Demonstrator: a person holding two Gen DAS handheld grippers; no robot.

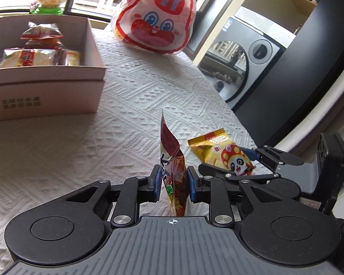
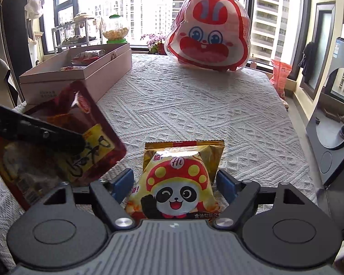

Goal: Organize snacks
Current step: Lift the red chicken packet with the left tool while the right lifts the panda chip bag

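I'm pinching one dark red packet (image 1: 174,171) in my left gripper (image 1: 173,181) — my right gripper (image 2: 175,183) is straddling one yellow panda packet (image 2: 181,178), jaws wide, not pressing.

Two loose snack packets are out on the cloth: one dark red packet (image 1: 173,178) and one yellow panda packet (image 2: 178,183). One open pink box (image 1: 45,84) holds at least three more packets. One rabbit-face bag (image 1: 156,16), one popcorn jar (image 2: 115,31).

White textured tablecloth (image 2: 195,105), washing machine (image 1: 247,59), potted flowers (image 2: 152,40), wire shelf rack (image 2: 73,34)
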